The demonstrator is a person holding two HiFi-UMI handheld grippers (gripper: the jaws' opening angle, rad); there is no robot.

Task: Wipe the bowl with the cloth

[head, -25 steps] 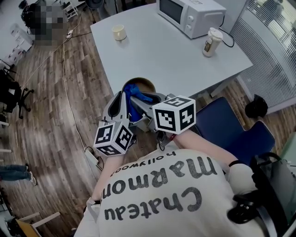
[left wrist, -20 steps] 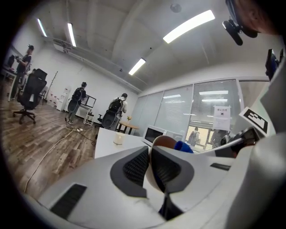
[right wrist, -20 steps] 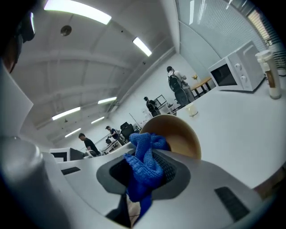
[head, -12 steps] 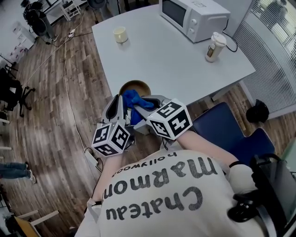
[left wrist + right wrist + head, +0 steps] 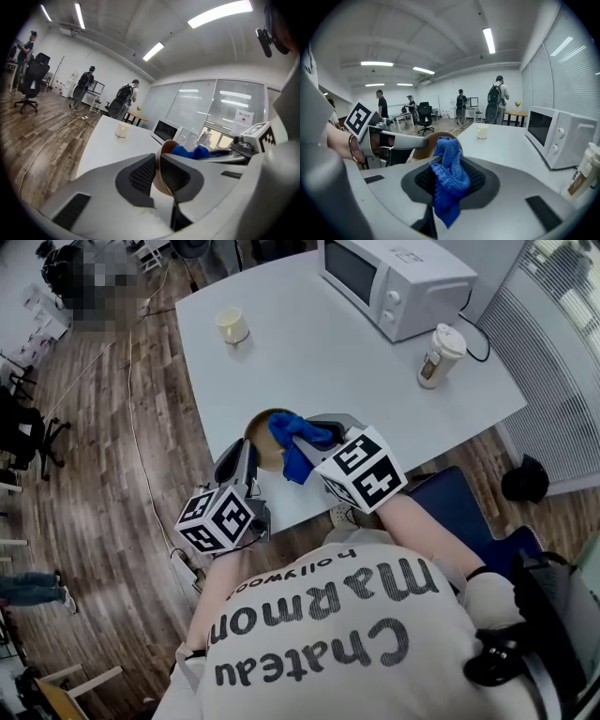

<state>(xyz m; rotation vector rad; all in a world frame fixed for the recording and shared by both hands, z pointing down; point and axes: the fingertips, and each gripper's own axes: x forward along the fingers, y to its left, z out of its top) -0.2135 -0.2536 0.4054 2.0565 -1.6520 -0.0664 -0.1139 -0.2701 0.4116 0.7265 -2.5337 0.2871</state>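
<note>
A brown wooden bowl (image 5: 263,438) hangs over the near edge of the white table (image 5: 328,362), tilted on its side. My left gripper (image 5: 246,452) is shut on its rim, which is pinched between the two pads (image 5: 140,174). The bowl (image 5: 167,146) shows just past them. My right gripper (image 5: 314,435) is shut on a blue knitted cloth (image 5: 298,444), which lies against the bowl's open side. In the right gripper view the cloth (image 5: 449,178) bulges from the jaws and hangs below them, with the bowl (image 5: 423,146) and the left gripper (image 5: 393,139) behind it.
A white microwave (image 5: 394,277) stands at the table's far end, a lidded paper cup (image 5: 439,354) at its right edge and a small cream cup (image 5: 231,324) at the far left. A blue chair (image 5: 459,498) is to my right. Cables cross the wooden floor (image 5: 131,427); people stand far off.
Both grippers have moved away from my body, carrying the bowl and the cloth from off the table's edge to over the table. The right gripper has rolled, and the cloth now lies at the bowl's mouth.
</note>
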